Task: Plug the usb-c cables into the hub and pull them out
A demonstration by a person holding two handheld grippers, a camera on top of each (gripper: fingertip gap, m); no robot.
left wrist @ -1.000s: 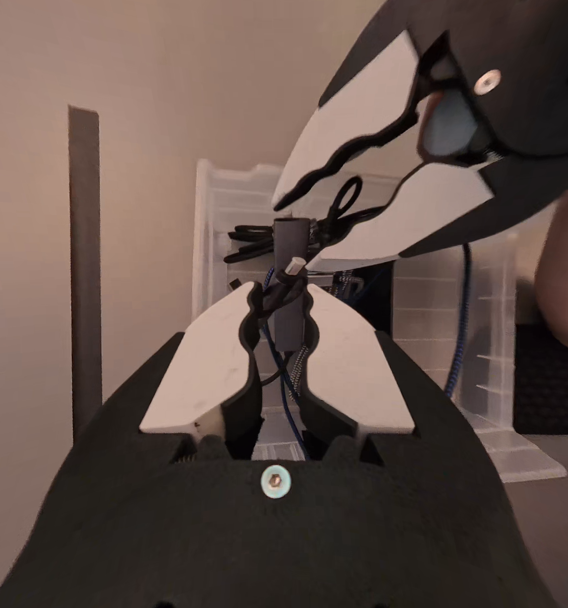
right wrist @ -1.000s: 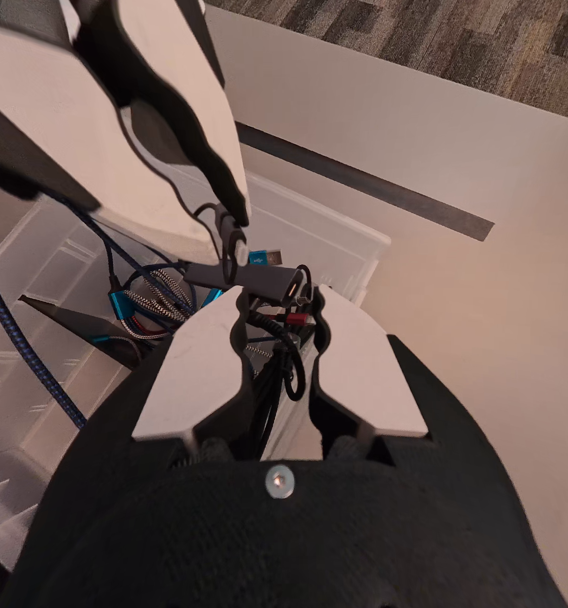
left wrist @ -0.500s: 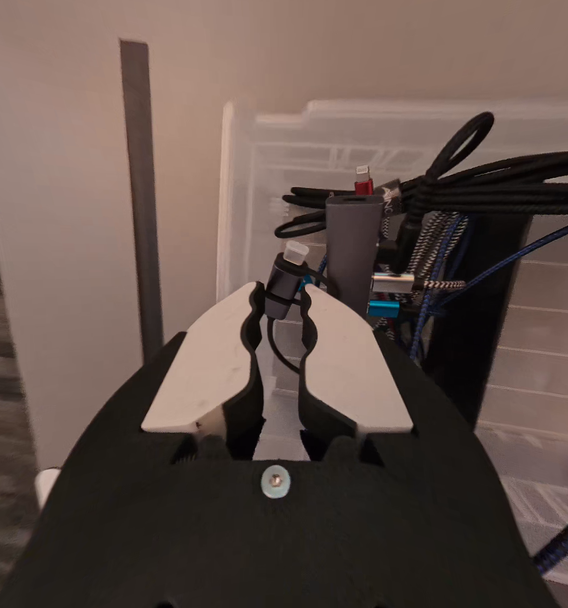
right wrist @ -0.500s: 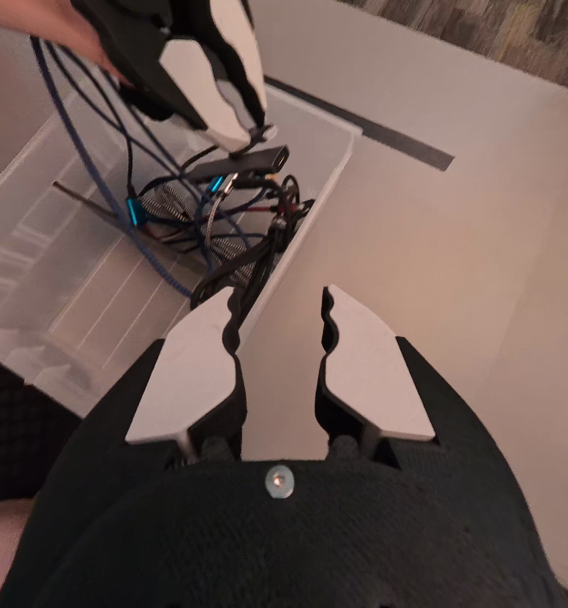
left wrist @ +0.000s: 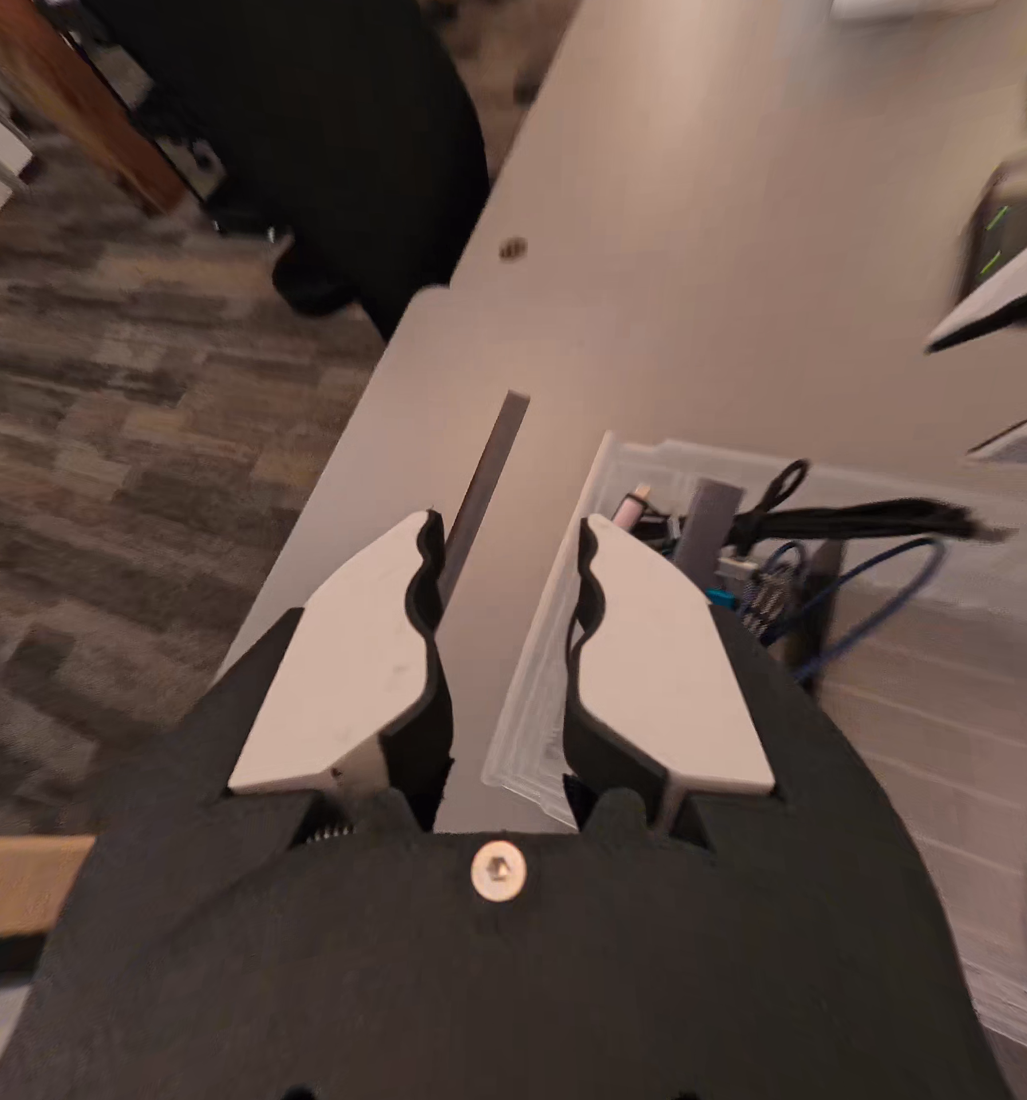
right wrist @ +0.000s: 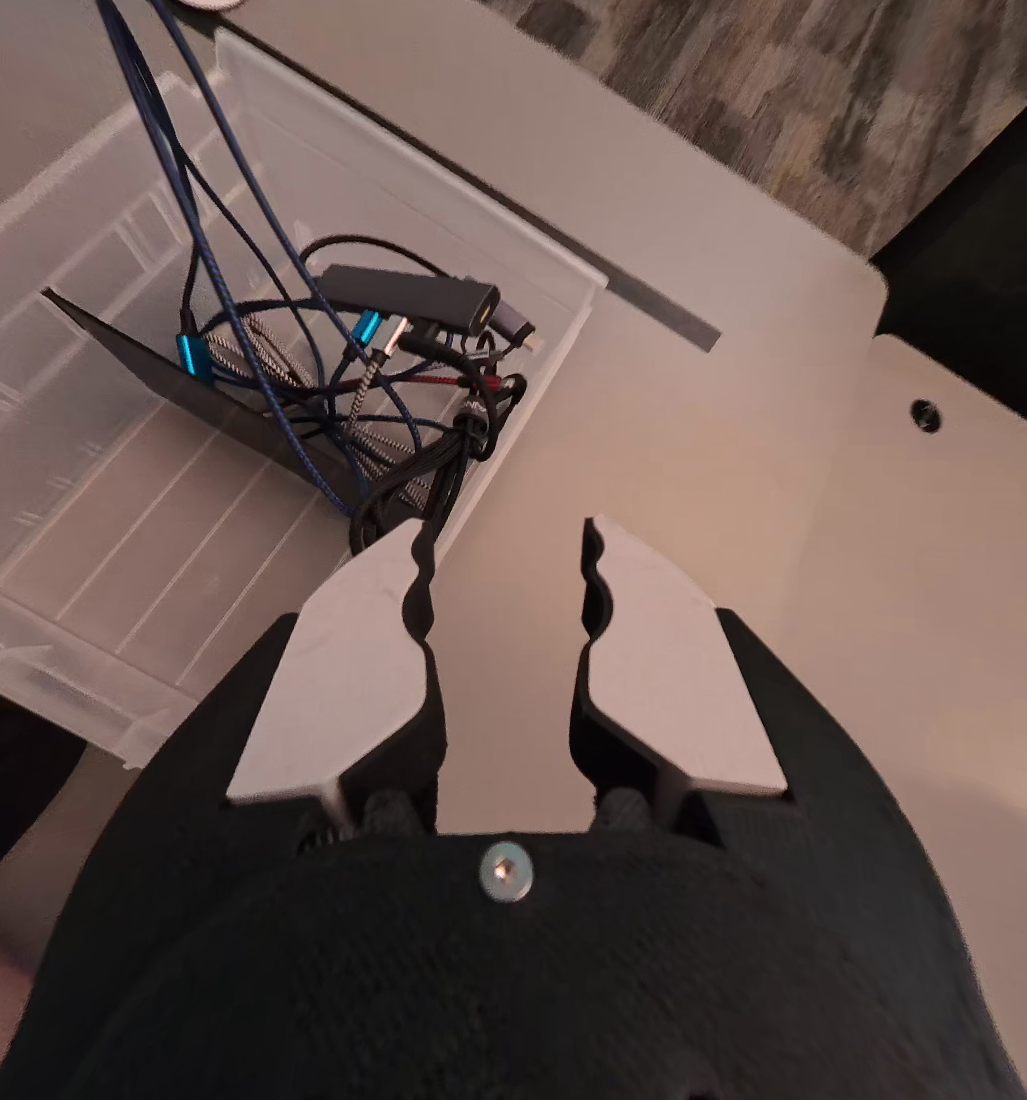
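hub [right wrist: 406,296], a slim grey matte bar, lies in the clear ribbed bin [right wrist: 142,536], ahead-left of our right gripper [right wrist: 505,530], long axis crosswise. braided cables [right wrist: 344,381] tangle beside it. left gripper [left wrist: 505,524] sits left of the bin. both grippers' fingers spread, holding nothing.

Bin [right wrist: 112,536]: on the table [right wrist: 737,536], left part of the right wrist view, one long wall running beside a strip [right wrist: 659,303] set in the tabletop.
Hub [right wrist: 406,296]: inside the bin, at its far end, near the wall facing the strip.
Cables [right wrist: 374,405]: in the bin, tangled just near of the hub; some rise out toward the top left.
Left gripper [left wrist: 506,524]: above the table with the bin's corner between its fingers, bin contents to its right.
Right gripper [right wrist: 503,524]: above bare table, right of the bin.
Floor [left wrist: 112,446]: left of the table.
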